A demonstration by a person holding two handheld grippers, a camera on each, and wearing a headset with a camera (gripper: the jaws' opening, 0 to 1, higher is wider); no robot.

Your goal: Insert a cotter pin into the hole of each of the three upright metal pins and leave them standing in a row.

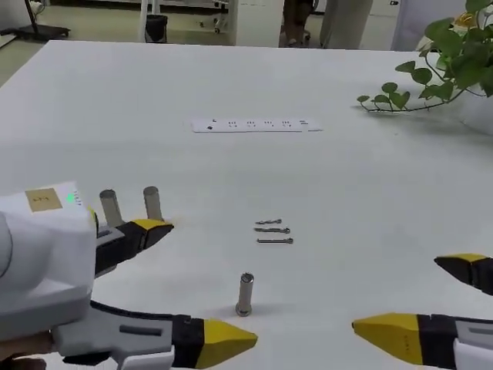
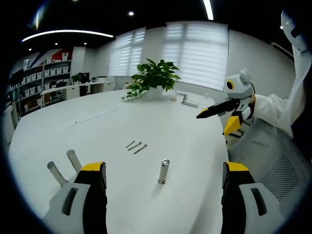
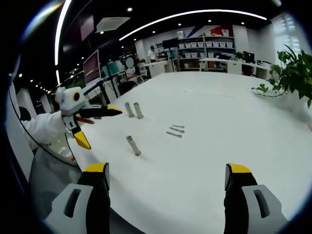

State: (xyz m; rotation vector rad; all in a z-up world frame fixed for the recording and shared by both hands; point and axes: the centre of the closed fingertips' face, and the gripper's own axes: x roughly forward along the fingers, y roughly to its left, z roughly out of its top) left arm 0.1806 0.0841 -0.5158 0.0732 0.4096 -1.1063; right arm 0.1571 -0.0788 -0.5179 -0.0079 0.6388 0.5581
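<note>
Head view: three short silvery metal pins (image 1: 245, 294) stand upright on the white table (image 1: 347, 177); the lone pin (image 1: 245, 294) stands near the front edge, between the two grippers, with a rounded cap and a slightly wider foot; the pair of pins (image 1: 152, 203) stands side by side at the left, well apart from it. Three thin bright cotter pins (image 1: 273, 230) lie flat on the table beyond the lone pin, close together and nearly parallel, one behind the other; all three lie loose.

The left gripper (image 1: 208, 281) has its yellow-tipped jaws spread wide with nothing between them; its upper jaw tip lies just in front of the pair. The right gripper (image 1: 397, 294) is likewise spread wide and empty, near the lone pin but apart from it.

The left gripper's white body covers the foot of the leftmost pin, and its jaw hides the foot of the pin beside it; the right gripper is cut off by the right and bottom edges. The cross-holes in the pins are too small to make out in any view, as are the shapes of the cotter pins' ends. In the left gripper view the pair (image 2: 74, 160) is partly hidden behind the near jaw. A power strip (image 1: 258, 125) lies farther back; a plant (image 1: 443, 65) is cut off at the top right.
</note>
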